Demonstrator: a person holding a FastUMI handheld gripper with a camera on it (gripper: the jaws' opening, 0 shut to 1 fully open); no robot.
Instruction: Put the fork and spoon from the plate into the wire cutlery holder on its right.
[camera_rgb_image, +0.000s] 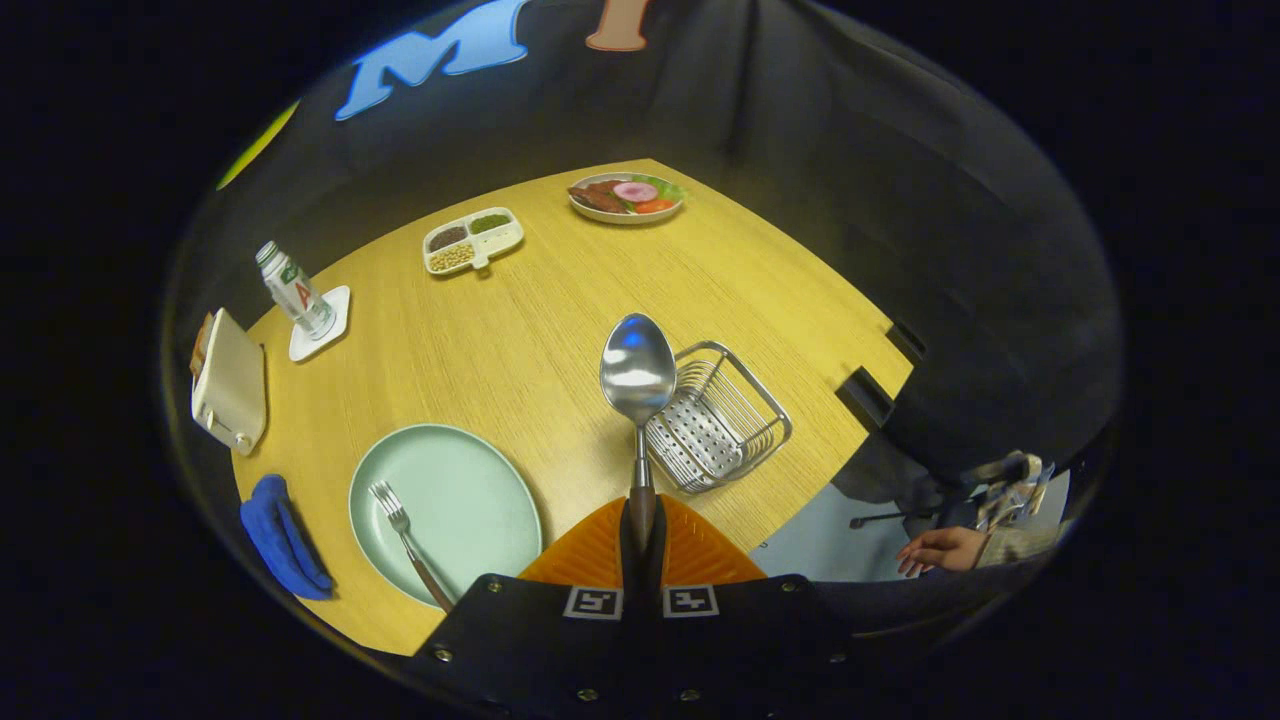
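Your gripper (641, 520) has its two fingers closed tight on the handle of the spoon (638, 385), which sticks straight out ahead of them, bowl forward and lifted clear above the table (560, 310). You see the bowl of the spoon hanging just beside the near-left corner of the wire cutlery holder (718, 415), overlapping its rim from this angle; whether it touches the wire you cannot tell. The holder sits on the wood to the right of the pale green plate (470, 500), and you can see its perforated floor through the wires. The fork (405, 535) lies on the plate's left part, tines pointing away from you, its handle running back towards the fingers. A blue cloth (280, 535) rests at the table edge to the left of the plate. Further off you have a toaster (230, 385), a small bottle (295, 290) standing upright on a white coaster (325, 325), a divided tray (472, 240) of beans and seeds, and a dish (627, 197) of food at the far edge. A person's hand (940, 550) shows beyond the table's right side.
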